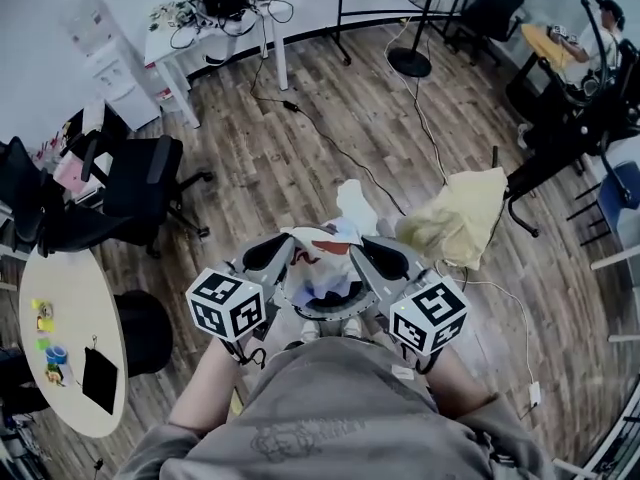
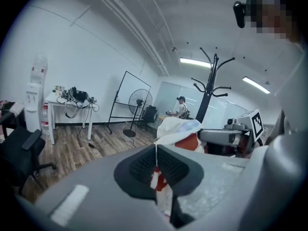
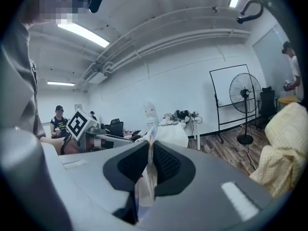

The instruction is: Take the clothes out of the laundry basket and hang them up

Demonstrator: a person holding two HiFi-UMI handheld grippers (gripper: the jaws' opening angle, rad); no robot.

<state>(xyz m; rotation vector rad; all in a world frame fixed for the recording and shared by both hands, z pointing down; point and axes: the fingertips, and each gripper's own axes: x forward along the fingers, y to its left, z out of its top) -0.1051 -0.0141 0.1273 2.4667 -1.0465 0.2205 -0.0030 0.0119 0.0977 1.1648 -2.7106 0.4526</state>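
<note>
1. The left tool [image 2: 156, 166] pinches one edge of a white garment [image 1: 325, 258] printed red and blue.
2. The right tool [image 3: 150, 163] pinches another edge.
3. The garment sags, bunched, between both tools.

An office: swivel chairs [image 1: 140, 183], whiteboard [image 2: 129, 96], cluttered desk [image 1: 215, 23].

thin white cloth [image 3: 146, 184] between closed tongs [image 3: 150, 163]
</note>
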